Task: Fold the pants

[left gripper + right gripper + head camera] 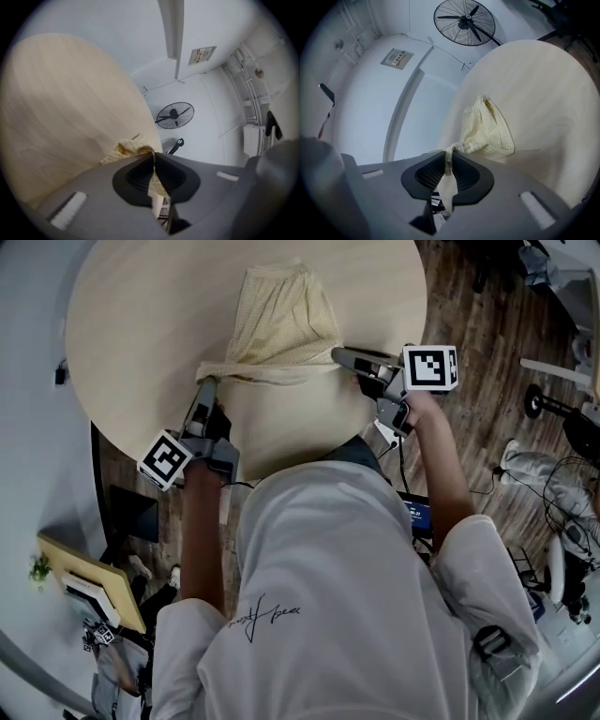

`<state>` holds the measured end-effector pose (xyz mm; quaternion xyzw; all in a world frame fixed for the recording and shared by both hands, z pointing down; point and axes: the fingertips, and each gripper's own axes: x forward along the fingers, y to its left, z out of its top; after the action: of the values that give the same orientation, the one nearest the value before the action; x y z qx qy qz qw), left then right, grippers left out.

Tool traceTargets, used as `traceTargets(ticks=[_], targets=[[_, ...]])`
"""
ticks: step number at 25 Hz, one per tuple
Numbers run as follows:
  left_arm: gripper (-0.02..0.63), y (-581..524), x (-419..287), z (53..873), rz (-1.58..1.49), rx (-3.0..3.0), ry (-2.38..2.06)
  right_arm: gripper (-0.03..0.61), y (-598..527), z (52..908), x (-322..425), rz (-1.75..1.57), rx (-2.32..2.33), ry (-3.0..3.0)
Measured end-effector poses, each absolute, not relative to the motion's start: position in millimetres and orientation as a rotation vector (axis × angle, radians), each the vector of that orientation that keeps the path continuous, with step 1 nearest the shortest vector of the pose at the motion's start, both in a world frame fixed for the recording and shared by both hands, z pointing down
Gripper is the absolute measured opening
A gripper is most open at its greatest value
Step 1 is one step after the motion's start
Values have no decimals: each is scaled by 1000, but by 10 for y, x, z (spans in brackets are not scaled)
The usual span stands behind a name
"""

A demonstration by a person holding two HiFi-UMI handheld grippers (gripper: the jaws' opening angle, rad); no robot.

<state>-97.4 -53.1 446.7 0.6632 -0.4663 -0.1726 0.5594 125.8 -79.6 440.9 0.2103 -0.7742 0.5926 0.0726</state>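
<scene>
Gripping the pants (281,324) at opposite ends, left claw (208,382) and right claw (338,355) flank the near edge

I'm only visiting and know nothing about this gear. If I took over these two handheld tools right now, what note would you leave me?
Left gripper: shut on the near left corner of the pants.
Right gripper: shut on the near right corner; the bunched edge stretches between the two.
Pants: pale yellow, checked, lying on the round wooden table, far end flat.
Done: near edge gripped at both ends.
Left: probably carry that edge over to the far end, lay it down, release, then fold again.
</scene>
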Motion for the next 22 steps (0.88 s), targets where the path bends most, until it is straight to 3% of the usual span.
traceTargets(ticks=[22], targets=[[67, -1198, -963, 4364, -417, 1628, -1100, 47, -1268, 4508, 1373, 1896, 676, -2244]])
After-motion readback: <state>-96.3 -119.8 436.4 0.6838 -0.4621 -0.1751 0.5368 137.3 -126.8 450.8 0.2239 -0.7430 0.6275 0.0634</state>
